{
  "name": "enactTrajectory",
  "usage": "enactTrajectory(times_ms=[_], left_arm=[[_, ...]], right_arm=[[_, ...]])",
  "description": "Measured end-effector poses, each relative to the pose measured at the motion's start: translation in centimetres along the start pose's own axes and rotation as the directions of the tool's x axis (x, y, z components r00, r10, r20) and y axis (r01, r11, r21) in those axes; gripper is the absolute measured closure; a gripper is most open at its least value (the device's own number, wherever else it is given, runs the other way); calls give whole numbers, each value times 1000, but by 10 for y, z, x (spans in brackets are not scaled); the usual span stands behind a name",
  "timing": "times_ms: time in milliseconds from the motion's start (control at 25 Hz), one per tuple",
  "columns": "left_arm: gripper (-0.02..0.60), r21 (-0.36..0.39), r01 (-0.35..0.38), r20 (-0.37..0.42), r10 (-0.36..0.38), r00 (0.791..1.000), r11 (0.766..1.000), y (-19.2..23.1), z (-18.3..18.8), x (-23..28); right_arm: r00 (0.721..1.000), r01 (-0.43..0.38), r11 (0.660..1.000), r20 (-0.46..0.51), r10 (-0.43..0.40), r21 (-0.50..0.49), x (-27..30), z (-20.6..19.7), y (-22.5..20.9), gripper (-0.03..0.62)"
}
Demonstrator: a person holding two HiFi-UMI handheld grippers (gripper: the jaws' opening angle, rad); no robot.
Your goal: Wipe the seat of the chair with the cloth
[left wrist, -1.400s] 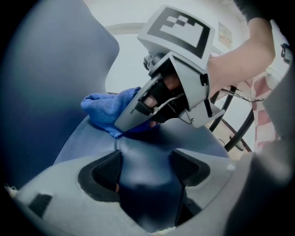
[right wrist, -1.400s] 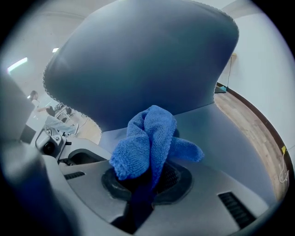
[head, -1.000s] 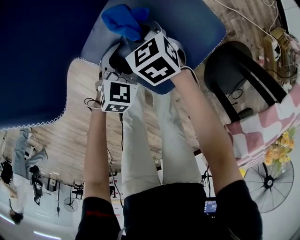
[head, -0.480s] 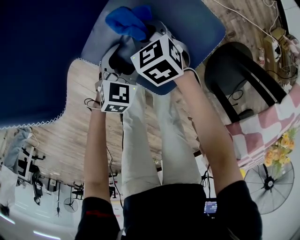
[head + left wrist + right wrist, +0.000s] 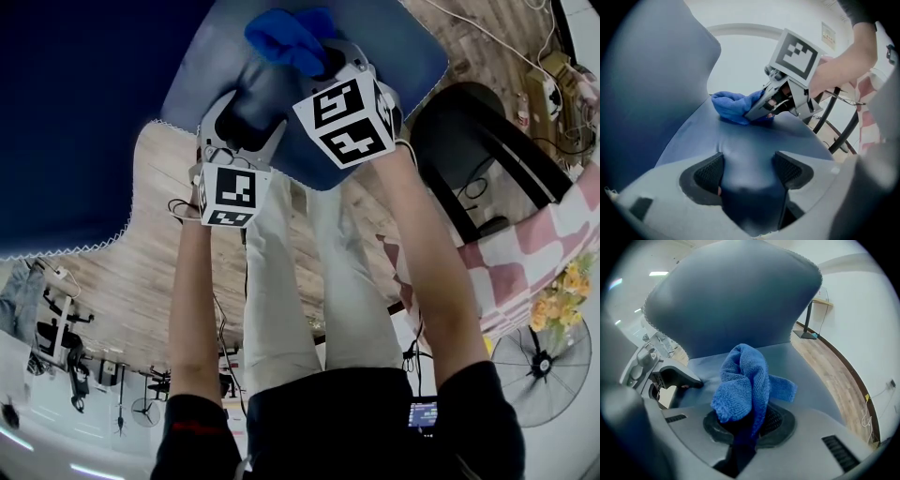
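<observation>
On the blue-grey seat of the chair, close to where it meets the dark backrest, the blue cloth rests bunched under the right gripper. That gripper's jaws are closed on the cloth. One fold stands up in a thick loop and a smaller flap sticks out to the side. The cloth covers most of both pads, so only their dark rims show beneath it. The left gripper view shows the bundle's underside touching the seat, though how firmly it presses cannot be told.

The left gripper is at the seat's near edge. Its two ribbed pads stand on either side of a ridge of the upholstery, which fills the gap between them and puckers beside the left pad, so the jaws are clamped on the seat. In the head view its body and marker cube hide those jaws entirely. The seat's far corner is cut off at the top of that view, and the chair's legs are out of sight.
</observation>
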State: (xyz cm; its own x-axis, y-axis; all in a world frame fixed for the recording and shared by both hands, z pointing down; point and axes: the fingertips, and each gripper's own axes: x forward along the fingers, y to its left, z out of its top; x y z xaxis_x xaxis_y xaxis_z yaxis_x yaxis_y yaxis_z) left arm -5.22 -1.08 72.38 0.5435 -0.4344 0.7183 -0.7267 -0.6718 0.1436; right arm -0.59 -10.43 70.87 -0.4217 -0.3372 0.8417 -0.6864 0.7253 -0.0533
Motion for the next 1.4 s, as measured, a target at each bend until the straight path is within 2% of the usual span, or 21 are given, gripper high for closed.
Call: enactTrajectory(times_ms=[520,680,880,1080,1160,1400], left_arm=[[233,3,-1,8,1,1000,1000,2,2,0],[233,15,-3,7,3,1000,1000,4,6,-1],[233,9,-3,9,3,1000,1000,2,4,0],[233,16,-5,7,5,1000,1000,4,6,-3],[233,17,-6,8,6,1000,1000,5,6,-5],[233,12,-3,-1,3,1000,1000,4,4,-3]], right_arm=[[991,130,978,-14,-130,161,-30,-39,-59,549],[982,187,951,-29,-186,247,-43,-60,-79,549],[968,250,920,-53,-245,301,-62,-88,-97,549],[953,299,874,-68,-296,383,-80,-114,-106,549],[948,313,864,-69,-311,394,-82,-115,-106,549],[946,322,871,-86,-313,370,-80,-116,-106,549]])
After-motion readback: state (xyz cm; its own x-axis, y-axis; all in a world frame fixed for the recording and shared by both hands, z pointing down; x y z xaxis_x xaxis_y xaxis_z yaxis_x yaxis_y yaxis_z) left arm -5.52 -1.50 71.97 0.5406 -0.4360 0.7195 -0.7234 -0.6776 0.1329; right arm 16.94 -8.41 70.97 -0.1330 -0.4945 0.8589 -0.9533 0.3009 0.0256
